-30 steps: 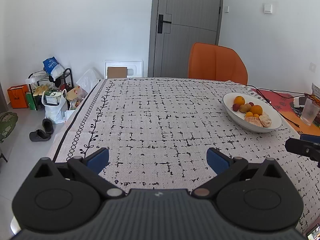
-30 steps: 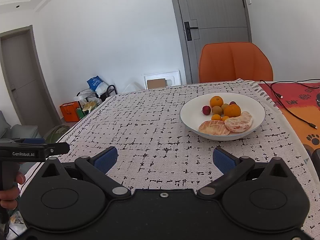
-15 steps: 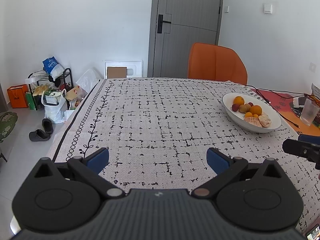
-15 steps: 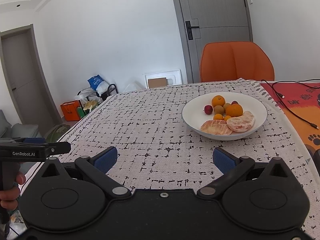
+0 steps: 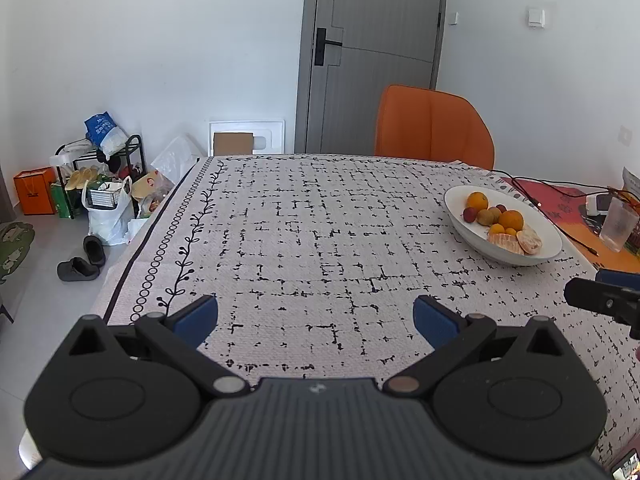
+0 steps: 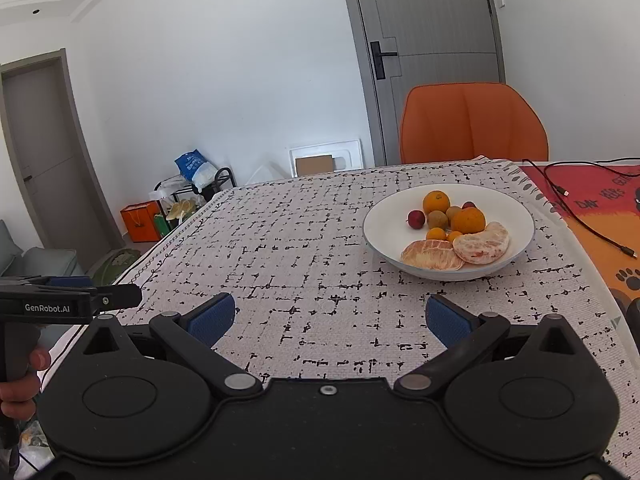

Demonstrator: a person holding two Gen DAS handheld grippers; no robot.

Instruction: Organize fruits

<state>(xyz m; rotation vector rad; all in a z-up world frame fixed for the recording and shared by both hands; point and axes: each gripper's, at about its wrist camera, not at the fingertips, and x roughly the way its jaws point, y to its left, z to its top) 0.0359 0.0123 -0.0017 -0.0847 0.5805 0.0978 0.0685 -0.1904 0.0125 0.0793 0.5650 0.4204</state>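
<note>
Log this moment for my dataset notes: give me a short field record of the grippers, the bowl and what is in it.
left gripper: open, holding nothing, over the patterned tablecloth
right gripper: open, holding nothing, pointed toward the bowl
bowl: white, on the tablecloth, ahead of the right gripper
bowl contents: two oranges, two peeled citrus pieces at the near side, a small red fruit, some small brownish and orange fruits
behind the table: orange chair
fruit outside bowl: none visible

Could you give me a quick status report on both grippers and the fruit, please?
Left gripper open, empty. Right gripper open, empty, short of the white bowl. Fruit all in bowl. Path clear.
</note>
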